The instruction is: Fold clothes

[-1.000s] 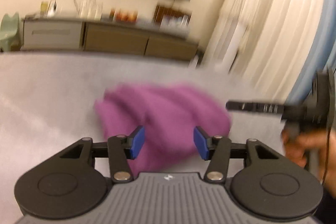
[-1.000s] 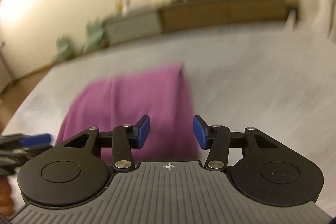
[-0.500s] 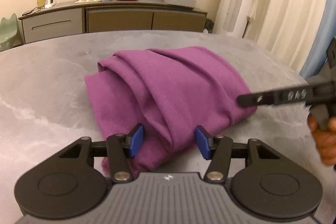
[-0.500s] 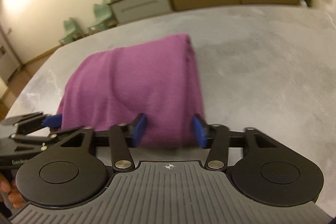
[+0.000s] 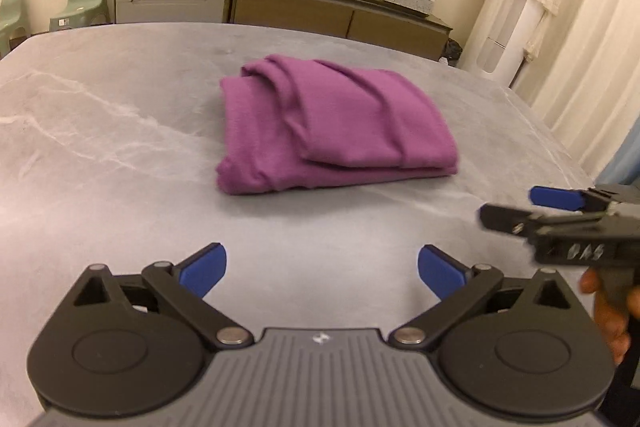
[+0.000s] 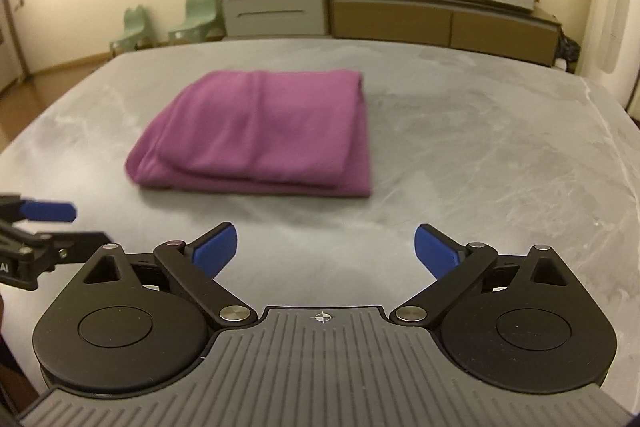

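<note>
1. A grey marbled tabletop (image 5: 100,115) is carrying everything, a sideboard (image 6: 384,11) behind.
2. Left gripper (image 5: 322,269) and right gripper (image 6: 325,247) are hovering with jaws spread, empty.
3. The purple garment (image 5: 332,125), folded, is lying mid-frame ahead of both, neither clearly nearer.

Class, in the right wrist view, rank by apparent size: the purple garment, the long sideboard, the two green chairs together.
1. Sideboard, widest though farthest.
2. Purple garment, nearly as large; its nearness makes this order unsure.
3. Green chairs, clearly smallest.
</note>
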